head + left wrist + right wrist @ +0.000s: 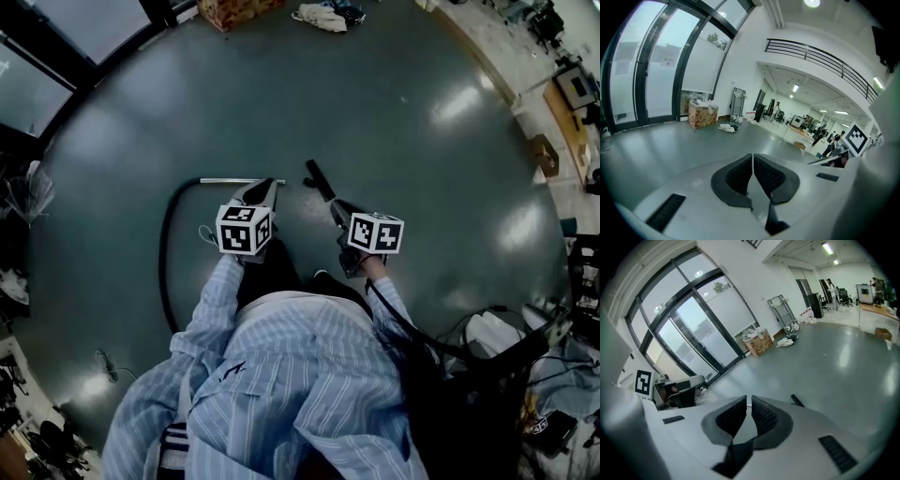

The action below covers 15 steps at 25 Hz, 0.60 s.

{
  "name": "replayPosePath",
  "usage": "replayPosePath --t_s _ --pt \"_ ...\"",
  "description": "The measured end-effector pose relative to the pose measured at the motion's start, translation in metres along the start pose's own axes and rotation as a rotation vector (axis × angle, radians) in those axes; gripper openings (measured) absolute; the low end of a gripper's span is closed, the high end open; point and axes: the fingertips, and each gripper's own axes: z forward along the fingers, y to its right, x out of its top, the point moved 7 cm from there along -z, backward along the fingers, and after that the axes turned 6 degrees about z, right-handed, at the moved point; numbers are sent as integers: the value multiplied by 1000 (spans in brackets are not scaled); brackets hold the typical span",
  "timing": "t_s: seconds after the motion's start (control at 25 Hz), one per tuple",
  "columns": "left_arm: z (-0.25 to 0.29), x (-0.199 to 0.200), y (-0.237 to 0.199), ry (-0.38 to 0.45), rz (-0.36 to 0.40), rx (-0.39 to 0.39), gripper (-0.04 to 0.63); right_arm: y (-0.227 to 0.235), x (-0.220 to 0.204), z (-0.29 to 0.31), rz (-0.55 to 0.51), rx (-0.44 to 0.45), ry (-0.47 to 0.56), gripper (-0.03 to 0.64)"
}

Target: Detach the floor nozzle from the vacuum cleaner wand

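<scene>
here l gripper (266,187) & r gripper (334,202) shut, tilted down.

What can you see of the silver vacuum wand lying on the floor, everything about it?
The wand is a thin, straight tube, silvery and metallic-looking, lying flat on the dark floor ahead of the person. Its left end meets a black hose that curves back along the person's left side. Near its right end the left gripper overlaps it in the head view, but that gripper's fingers are shut on nothing, so the wand is not held.
</scene>
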Motion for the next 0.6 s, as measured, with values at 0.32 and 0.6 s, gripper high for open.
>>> replayPosePath --t_s 0.32,0.6 --pt "-18 -42 135 28 -66 61 18 59 -56 -61 -60 101 -102 38" --pt "-59 -93 179 -44 -129 105 18 61 -113 -84 -61 164 -189 38"
